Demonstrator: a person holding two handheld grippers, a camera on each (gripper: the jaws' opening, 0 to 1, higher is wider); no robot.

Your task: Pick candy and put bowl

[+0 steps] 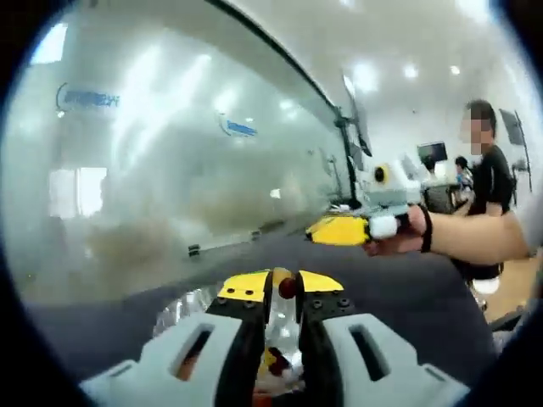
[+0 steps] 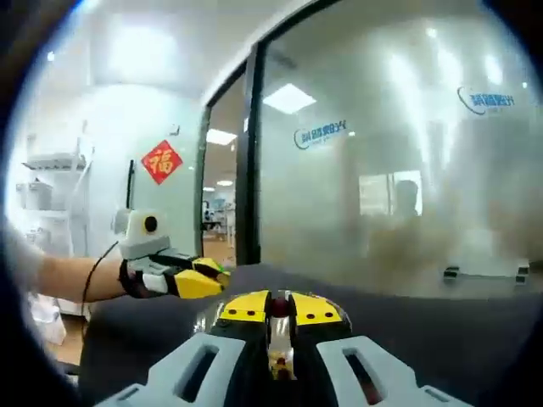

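A dark surface is backed by a frosted glass wall with blue logos; a red diamond sign is hung beside the doorway.

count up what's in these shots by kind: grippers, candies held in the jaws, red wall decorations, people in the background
grippers: 2, the left gripper and the right gripper
candies between jaws: 2, one candy in the left, another candy in the right
red wall decoration: 1
person in black in the background: 1
total: 6
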